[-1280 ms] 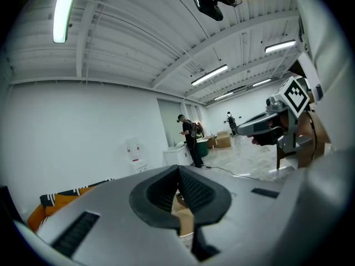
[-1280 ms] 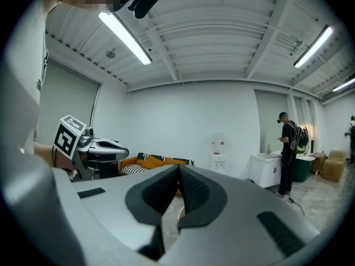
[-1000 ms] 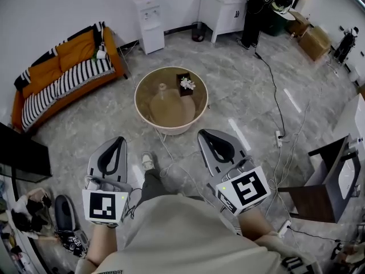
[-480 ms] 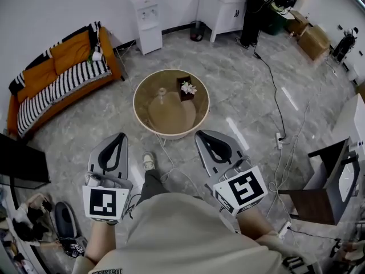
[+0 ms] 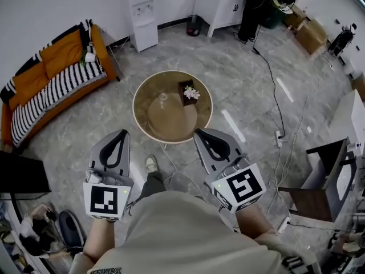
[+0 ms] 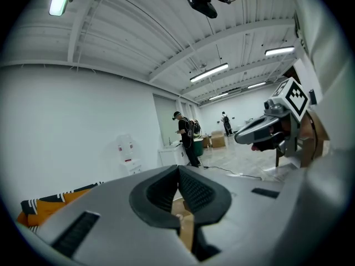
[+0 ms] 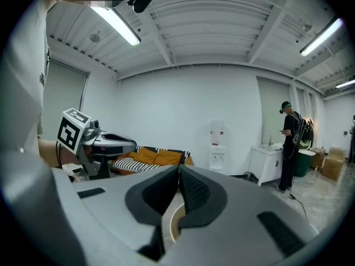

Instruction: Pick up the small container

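The left gripper (image 5: 121,133) and right gripper (image 5: 200,133) are brought nearer the round table (image 5: 165,120), jaws pressed together on nothing. The small container (image 5: 188,91), dark, square and flower-topped, is set on the table's far right part. Grey marble floor (image 5: 245,84) and an orange sofa (image 5: 51,73) are seen around.

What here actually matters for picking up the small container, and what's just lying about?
For the job: left gripper, right gripper, round table, small clear container (probably the one meant).
Just lying about: flower box, sofa, water dispenser, white cabinet, standing person.
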